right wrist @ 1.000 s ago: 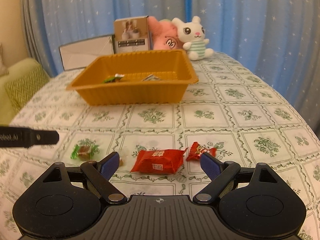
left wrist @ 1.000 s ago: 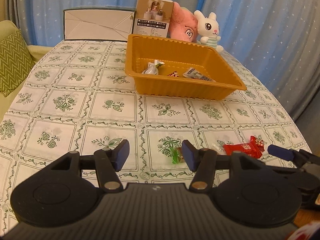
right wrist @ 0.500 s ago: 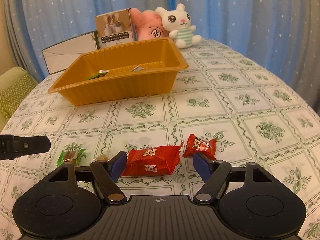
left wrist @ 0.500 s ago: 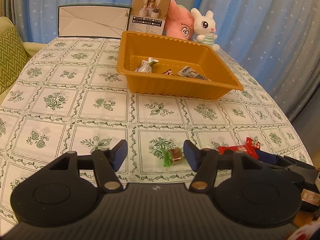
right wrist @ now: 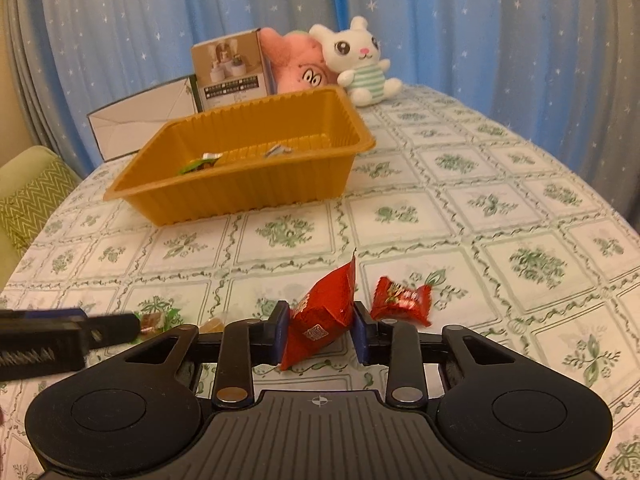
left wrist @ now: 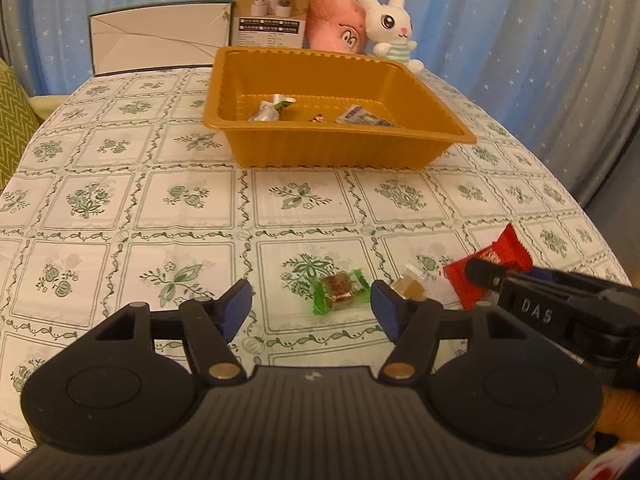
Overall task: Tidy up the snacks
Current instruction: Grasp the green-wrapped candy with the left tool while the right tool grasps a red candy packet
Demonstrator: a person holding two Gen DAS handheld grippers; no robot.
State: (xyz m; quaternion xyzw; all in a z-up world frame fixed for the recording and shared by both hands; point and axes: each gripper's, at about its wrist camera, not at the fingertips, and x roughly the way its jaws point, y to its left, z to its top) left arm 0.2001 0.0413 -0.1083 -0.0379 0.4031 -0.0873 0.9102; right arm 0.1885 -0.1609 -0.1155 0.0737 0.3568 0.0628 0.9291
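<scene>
In the right wrist view my right gripper (right wrist: pixel 320 332) is closing, its pads pressing both sides of a red snack packet (right wrist: pixel 322 312) that stands tipped up on the tablecloth. A small red candy (right wrist: pixel 402 300) lies just right of it. In the left wrist view my left gripper (left wrist: pixel 310 310) is opening, low over the cloth. A green-wrapped candy (left wrist: pixel 340 290) lies just ahead between its fingertips, untouched. A clear-wrapped caramel (left wrist: pixel 410 286) lies beside the right finger. The orange tray (left wrist: pixel 320 152) stands further back with three wrapped snacks inside.
Behind the tray stand a printed box (left wrist: pixel 272 12), a pink plush (left wrist: pixel 340 32), a white rabbit plush (left wrist: pixel 390 28) and a white flat box (left wrist: pixel 160 40). A green cushion (left wrist: pixel 16 120) sits at the left. The table edge curves away on the right, with blue curtains behind.
The right jaws have closed from wide apart onto the red packet, which has tipped up from lying flat. The left jaws have widened a little around the green candy.
</scene>
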